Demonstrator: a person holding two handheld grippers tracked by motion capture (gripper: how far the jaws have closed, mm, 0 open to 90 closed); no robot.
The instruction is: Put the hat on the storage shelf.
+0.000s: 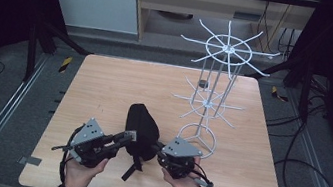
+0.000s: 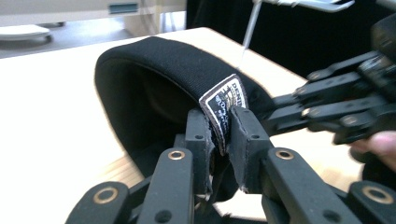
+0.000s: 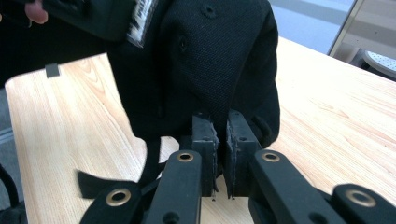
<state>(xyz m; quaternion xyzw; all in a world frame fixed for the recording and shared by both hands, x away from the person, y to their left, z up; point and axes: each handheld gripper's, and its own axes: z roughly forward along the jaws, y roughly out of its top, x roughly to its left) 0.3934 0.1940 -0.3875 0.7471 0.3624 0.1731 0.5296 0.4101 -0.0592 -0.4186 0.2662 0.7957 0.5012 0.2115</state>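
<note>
A person's two forearms enter from the near edge of a wooden table (image 1: pixel 104 89), each hand wrapped around a two-jaw gripper, both angled inward toward a black cap (image 1: pixel 142 129) held between them just above the tabletop.

The left gripper (image 1: pixel 128 137) points toward the right, its body tilted with the grey plate facing up. In the left gripper view its jaws are clenched on the cap's edge, pinching the fabric right where a white woven label (image 2: pixel 224 105) is sewn; the cap's band arches up and away from the fingertips.

The right gripper (image 1: pixel 158 148) points toward the left, meeting the cap from the opposite side. In the right gripper view its jaws are pressed together on the cap's black cloth, the crown rising directly above the fingertips and a loose strap (image 3: pixel 100 182) hanging to their lower left.

Beyond the right gripper's fingers stands a white wire rack (image 1: pixel 215 76).
</note>
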